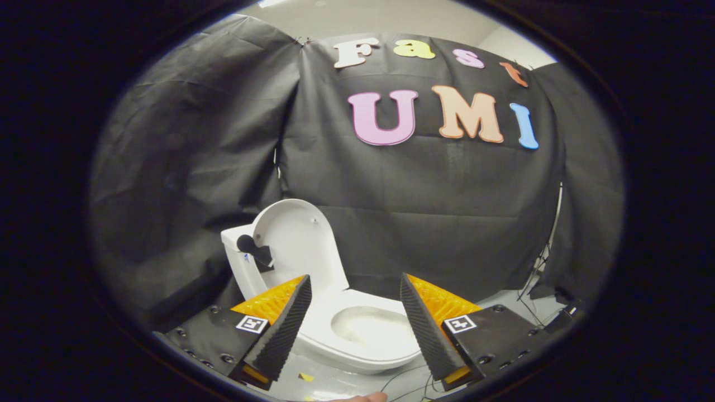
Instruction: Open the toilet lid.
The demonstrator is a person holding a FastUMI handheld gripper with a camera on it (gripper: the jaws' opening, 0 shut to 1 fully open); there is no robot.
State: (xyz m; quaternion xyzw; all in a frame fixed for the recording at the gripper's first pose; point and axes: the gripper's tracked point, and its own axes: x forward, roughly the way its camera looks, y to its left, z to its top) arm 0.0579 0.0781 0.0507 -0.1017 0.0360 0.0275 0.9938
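Note:
A white toilet [357, 329] stands on the floor just ahead of my fingers. Its lid [299, 240] is raised upright and leans back against the tank [237, 251]. The seat ring is down and the bowl [368, 326] shows between my two fingers. A small black piece [254, 251] sticks out at the lid's left edge. My gripper [354, 282] is open, its fingers wide apart with nothing between them, held back from the toilet and above the bowl's front.
Black cloth [435, 223] hangs behind and on both sides of the toilet. Thin cables [536, 268] run down the wall at the right and across the pale floor [335, 385] in front of the bowl. A small yellow scrap [305, 377] lies on the floor.

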